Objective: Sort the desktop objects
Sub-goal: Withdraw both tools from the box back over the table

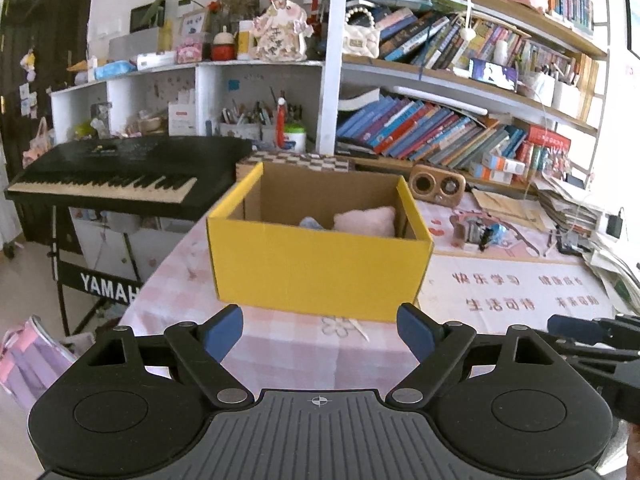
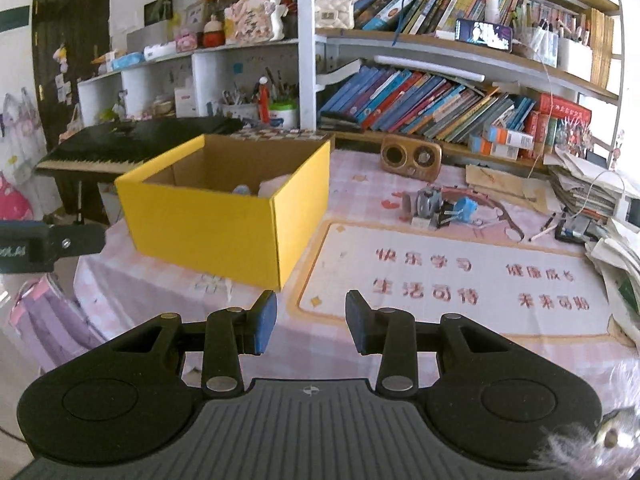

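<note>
With both grippers empty, left gripper (image 1: 320, 336) fingers spread and right gripper (image 2: 311, 322) fingers narrowly parted, the next step is probably reaching for the small clutter (image 2: 444, 208) beyond the yellow box (image 2: 224, 216).

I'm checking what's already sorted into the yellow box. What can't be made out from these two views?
- Left wrist view: the yellow box front wall hides all but the tops of a pink soft thing and a bluish thing.
- Right wrist view: the box floor is hidden by its wall.
- Small clutter on the table: too small and blurred to identify.
</note>
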